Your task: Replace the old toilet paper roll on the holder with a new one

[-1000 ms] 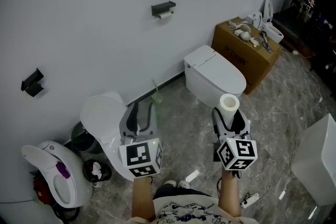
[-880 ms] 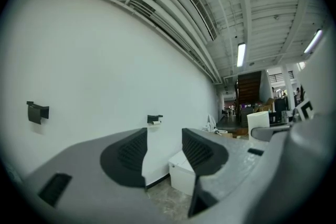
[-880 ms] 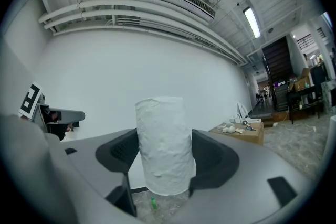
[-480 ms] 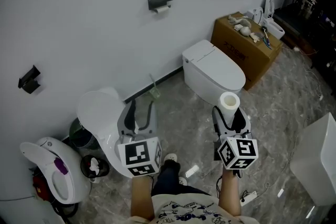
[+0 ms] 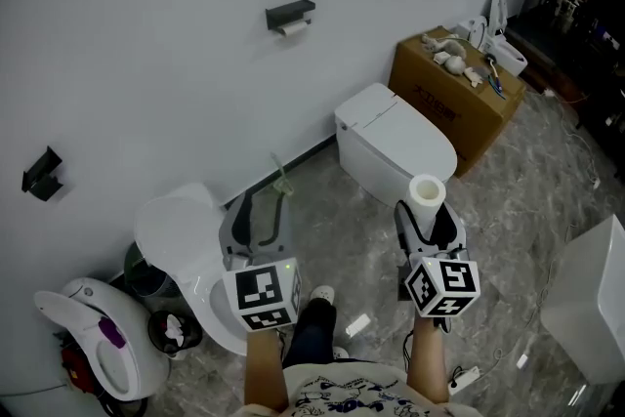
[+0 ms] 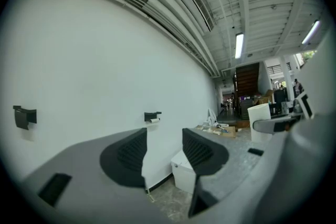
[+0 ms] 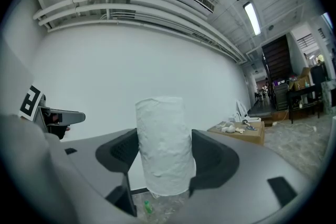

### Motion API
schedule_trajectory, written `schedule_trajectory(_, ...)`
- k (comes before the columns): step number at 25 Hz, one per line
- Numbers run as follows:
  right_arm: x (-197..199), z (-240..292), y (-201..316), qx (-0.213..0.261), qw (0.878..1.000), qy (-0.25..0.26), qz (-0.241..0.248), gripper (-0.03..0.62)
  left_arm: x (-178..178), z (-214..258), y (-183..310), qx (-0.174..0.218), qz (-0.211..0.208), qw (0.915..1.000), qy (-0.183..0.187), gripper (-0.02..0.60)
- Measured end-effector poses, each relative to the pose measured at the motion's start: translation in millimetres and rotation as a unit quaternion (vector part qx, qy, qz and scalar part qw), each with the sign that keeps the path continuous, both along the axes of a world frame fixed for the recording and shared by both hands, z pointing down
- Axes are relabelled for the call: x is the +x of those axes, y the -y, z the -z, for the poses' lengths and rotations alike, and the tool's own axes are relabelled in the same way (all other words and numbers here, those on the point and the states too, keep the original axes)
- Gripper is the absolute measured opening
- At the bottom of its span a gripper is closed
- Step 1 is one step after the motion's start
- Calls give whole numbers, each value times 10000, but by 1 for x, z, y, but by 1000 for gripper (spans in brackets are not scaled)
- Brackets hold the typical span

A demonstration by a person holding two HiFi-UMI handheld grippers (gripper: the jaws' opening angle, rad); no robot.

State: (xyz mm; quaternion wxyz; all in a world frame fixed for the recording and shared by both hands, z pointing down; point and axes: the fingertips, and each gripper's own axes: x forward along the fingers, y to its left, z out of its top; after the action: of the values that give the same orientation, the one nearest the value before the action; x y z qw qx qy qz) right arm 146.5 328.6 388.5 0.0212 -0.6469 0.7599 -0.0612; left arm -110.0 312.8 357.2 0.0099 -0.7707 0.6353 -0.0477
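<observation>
Where your forearms enter at the bottom edge, each ends in a marker cube. Little else of you shows beyond one shoe (image 5: 317, 294) on the floor.

Your right gripper (image 5: 428, 213) is clamped on the new roll (image 5: 427, 189), which stands upright between the pads. The right gripper view shows both pads pressing the paper, while the roll's lower end is lost behind the jaw bodies.

Your left gripper (image 5: 262, 206) holds nothing. Its jaws have just been opening and stand wide apart, with only wall and floor seen through the gap. From above it overlaps a white lidded fixture (image 5: 176, 228) on the floor at the wall's foot, so part of that fixture is covered.

A second white unit (image 5: 93, 342) at the bottom left corner is cut by the frame, as is a white block (image 5: 593, 303) at the right edge.

Farther along the wall's foot stands a closed toilet (image 5: 395, 140), with a cardboard box (image 5: 455, 96) beyond it. The items on the box are too small to name.

The holder (image 5: 290, 13) is fixed up on the wall, well apart from both grippers. The old roll (image 5: 291, 29) hangs beneath it as a pale sliver, and how much paper is left cannot be told. A second dark bracket (image 5: 41, 174) sits near the wall's left edge, its type unclear.
</observation>
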Motion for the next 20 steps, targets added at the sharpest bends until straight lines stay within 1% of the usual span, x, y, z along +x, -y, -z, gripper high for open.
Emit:
schedule_trajectory(4,0,8,45,88,10000,-13,-46,318,2,8,46,103,-53,9999,3,193)
schedule_trajectory(14,-10,27,151,186,9997,-54,-125,318,-2,26,159,212,-215,9995,-10,193)
schedule_trajectory(20,-17,30,199,230,9995,-68,-195,318,-9,29,209,276,-271,9992,41,193)
